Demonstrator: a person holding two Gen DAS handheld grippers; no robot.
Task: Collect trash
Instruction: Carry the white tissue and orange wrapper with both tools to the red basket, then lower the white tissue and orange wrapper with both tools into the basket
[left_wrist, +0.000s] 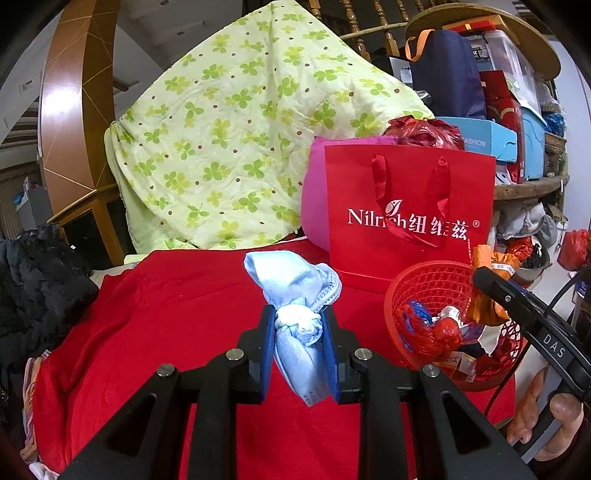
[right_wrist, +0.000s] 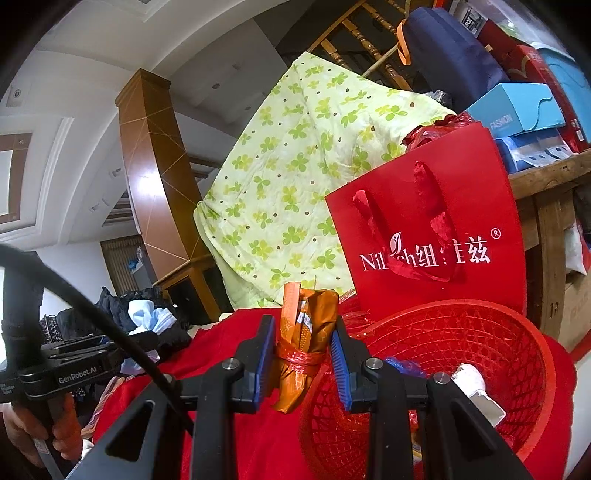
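On the red cloth: everything sits on a red cloth (left_wrist: 155, 325) over a cluttered surface.
Left gripper: left gripper (left_wrist: 299, 328) closed on a knotted blue face mask (left_wrist: 295, 295), blue pads pinching the knot from both sides; mask held up off the cloth, loose end flaring toward 12 o'clock, tail hanging toward 6.
Right gripper: right gripper (right_wrist: 304, 354) closed on an orange wrapper (right_wrist: 306, 332) tied round the middle with a red strip; bundle stands roughly upright between the fingers; left pad touches it, right pad looks just beside it, contact hard to tell.
Wrapper position: at the left rim of the red basket (right_wrist: 461, 343), over the cloth, not inside the basket.
Basket: red mesh basket tilted on its side, mouth toward the cameras; in the left view it lies at 3 o'clock of the mask, well apart.
Basket contents: crumpled red, blue and silver wrappers (left_wrist: 439, 325) inside.
Gift bag: red paper bag (left_wrist: 410, 218) with white lettering and ribbon handles stands upright just behind the basket, at 12 o'clock of it.
Behind: green clover-print quilt (left_wrist: 236, 129) at 11 o'clock, pink cushion (left_wrist: 314, 206) tucked behind the bag.
Left edge: dark clothes (left_wrist: 40, 280) piled at 9 o'clock.
Shelf: wooden shelf (right_wrist: 546, 173) with boxes at 2 o'clock.
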